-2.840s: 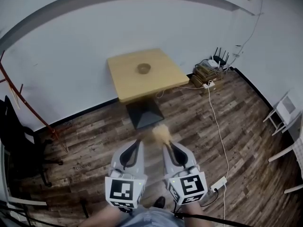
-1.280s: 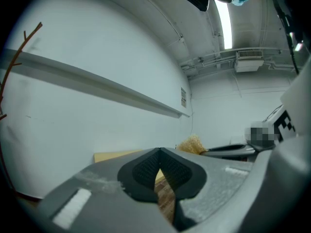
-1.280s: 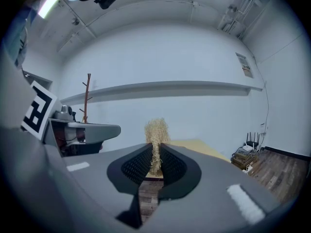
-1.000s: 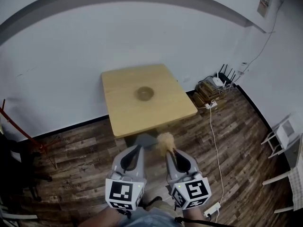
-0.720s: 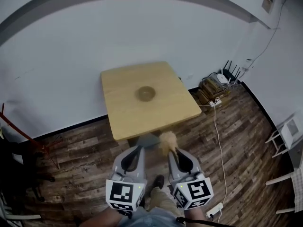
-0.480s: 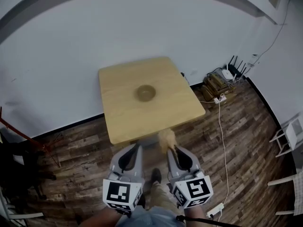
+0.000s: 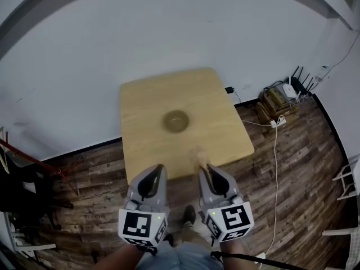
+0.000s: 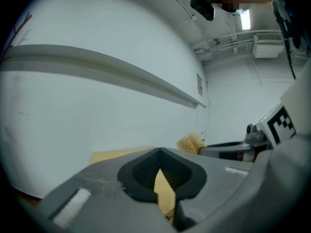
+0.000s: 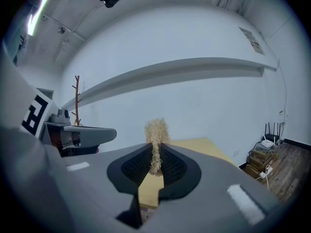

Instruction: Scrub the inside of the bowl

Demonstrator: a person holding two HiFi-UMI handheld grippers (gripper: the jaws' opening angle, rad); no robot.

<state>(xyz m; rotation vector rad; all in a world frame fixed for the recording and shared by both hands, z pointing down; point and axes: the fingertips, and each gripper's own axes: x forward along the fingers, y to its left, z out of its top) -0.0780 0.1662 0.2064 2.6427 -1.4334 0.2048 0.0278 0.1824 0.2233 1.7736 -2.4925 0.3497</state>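
A brown bowl sits near the middle of a square wooden table in the head view. My right gripper is shut on a tan fibrous scrubber, whose tuft sticks up past the jaws. It hovers over the table's near edge, short of the bowl. My left gripper is beside it, shut with nothing between its jaws. In the left gripper view the scrubber and the right gripper show at the right. The bowl is hidden in both gripper views.
The table stands against a white wall on a wood plank floor. A router, boxes and cables lie at the right by the wall. A dark chair and red stand are at the left. My shoe shows below.
I have walked toward the table: it and the bowl have grown and moved down toward the grippers. Both grippers kept their pose, the scrubber still held.
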